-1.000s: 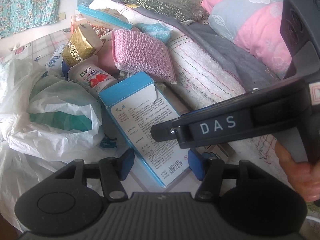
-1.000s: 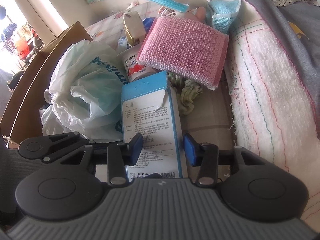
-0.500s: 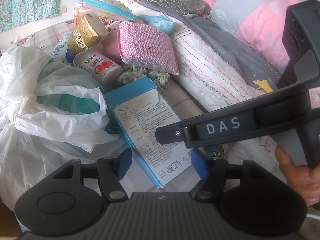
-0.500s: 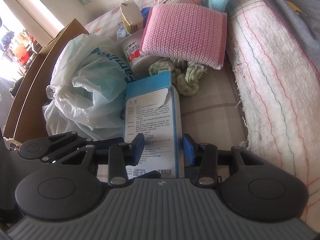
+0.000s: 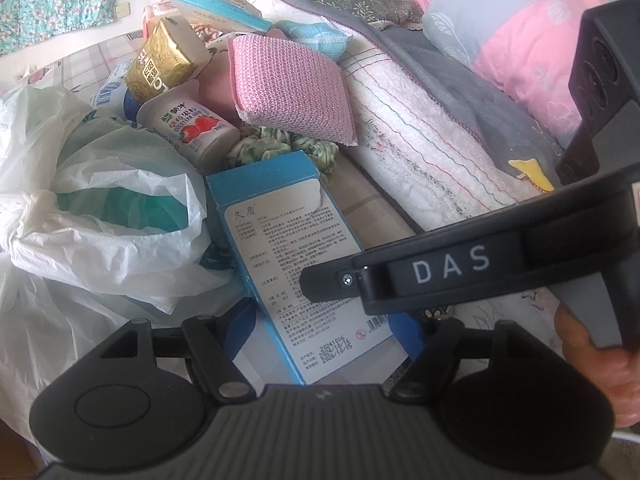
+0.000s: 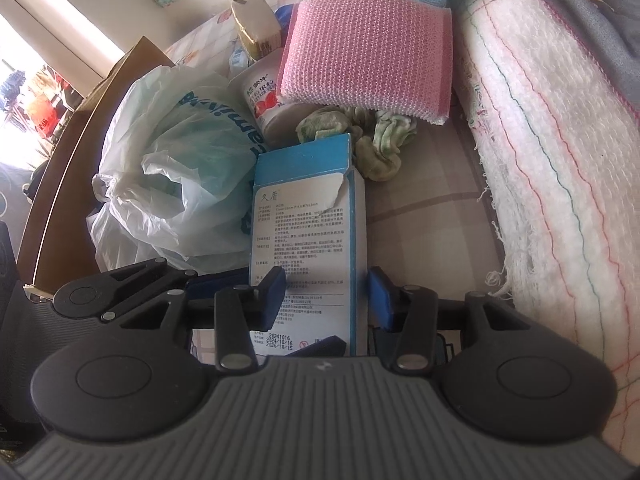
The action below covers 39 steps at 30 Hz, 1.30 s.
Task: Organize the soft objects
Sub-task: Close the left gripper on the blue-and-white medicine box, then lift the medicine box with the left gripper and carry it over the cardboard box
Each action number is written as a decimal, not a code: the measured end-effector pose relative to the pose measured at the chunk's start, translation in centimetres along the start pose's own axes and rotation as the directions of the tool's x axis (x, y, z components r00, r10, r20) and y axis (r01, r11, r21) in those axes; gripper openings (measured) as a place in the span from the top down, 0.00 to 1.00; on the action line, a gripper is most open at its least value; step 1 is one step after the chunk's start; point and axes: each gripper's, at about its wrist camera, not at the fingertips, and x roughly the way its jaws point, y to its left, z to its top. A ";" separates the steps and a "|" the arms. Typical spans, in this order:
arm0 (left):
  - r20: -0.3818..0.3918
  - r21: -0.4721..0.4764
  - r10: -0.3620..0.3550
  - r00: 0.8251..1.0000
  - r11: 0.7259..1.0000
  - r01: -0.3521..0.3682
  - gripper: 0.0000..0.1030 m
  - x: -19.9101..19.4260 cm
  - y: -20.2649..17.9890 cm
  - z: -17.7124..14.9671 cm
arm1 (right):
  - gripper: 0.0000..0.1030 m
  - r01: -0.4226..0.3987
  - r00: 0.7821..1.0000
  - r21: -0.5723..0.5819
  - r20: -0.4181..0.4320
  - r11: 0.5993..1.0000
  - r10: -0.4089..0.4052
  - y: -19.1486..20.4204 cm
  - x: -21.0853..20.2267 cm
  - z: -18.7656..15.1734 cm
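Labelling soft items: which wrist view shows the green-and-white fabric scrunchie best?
Right wrist. The crumpled green-and-white fabric scrunchie lies mostly exposed between the pink knitted sponge pad and the blue-and-white printed carton. In the left wrist view the scrunchie is smaller, with more of it hidden behind the carton's top edge.

- The left gripper [image 5: 322,326] stood with its blue-padded fingers [image 5: 240,326] spread wide apart, nothing clamped between them.
- The right gripper [image 6: 327,298] likewise had its fingers [image 6: 274,296] parted, with a gap showing at the right pad.
- The right gripper's black body crossed the left wrist view just above the left one's right finger.
- A bare hand [image 5: 592,364] gripped its handle at that view's right edge.
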 end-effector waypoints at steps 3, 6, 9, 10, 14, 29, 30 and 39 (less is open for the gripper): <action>0.025 0.015 -0.002 1.000 1.000 0.002 0.29 -1.0 -0.1 0.1 | 0.58 -0.008 1.000 0.021 0.010 1.000 0.007 0.2 -0.8 -0.1; 0.046 0.033 -0.002 0.999 0.999 0.000 0.29 -2.1 -0.4 0.2 | 0.58 -0.004 1.000 0.022 0.030 1.000 0.003 0.9 -1.7 -0.5; 0.067 0.046 0.003 0.998 0.999 -0.006 0.29 -3.2 -0.7 0.1 | 0.58 -0.003 0.999 0.017 0.052 1.000 0.002 1.6 -2.7 -0.7; 0.079 0.048 0.005 0.997 0.999 -0.008 0.29 -3.7 -0.8 0.1 | 0.58 -0.003 0.998 0.014 0.058 1.000 0.003 1.9 -3.0 -0.8; 0.126 0.043 0.014 0.992 0.999 -0.019 0.30 -5.8 -0.8 0.1 | 0.58 -0.007 0.996 -0.012 0.086 1.000 0.008 3.5 -4.5 -0.8; 0.324 -0.056 0.187 0.927 0.982 -0.178 0.29 -15.6 2.8 0.5 | 0.58 -0.101 0.981 -0.220 0.140 0.970 0.134 14.3 -7.0 2.6; 0.334 -0.067 0.204 0.920 0.979 -0.192 0.29 -16.2 3.2 0.5 | 0.58 -0.112 0.980 -0.231 0.135 0.967 0.146 15.2 -6.8 3.0; 0.369 -0.183 0.351 0.861 0.935 -0.303 0.29 -21.1 8.7 1.1 | 0.58 -0.219 0.964 -0.341 0.071 0.914 0.257 23.7 -5.1 6.6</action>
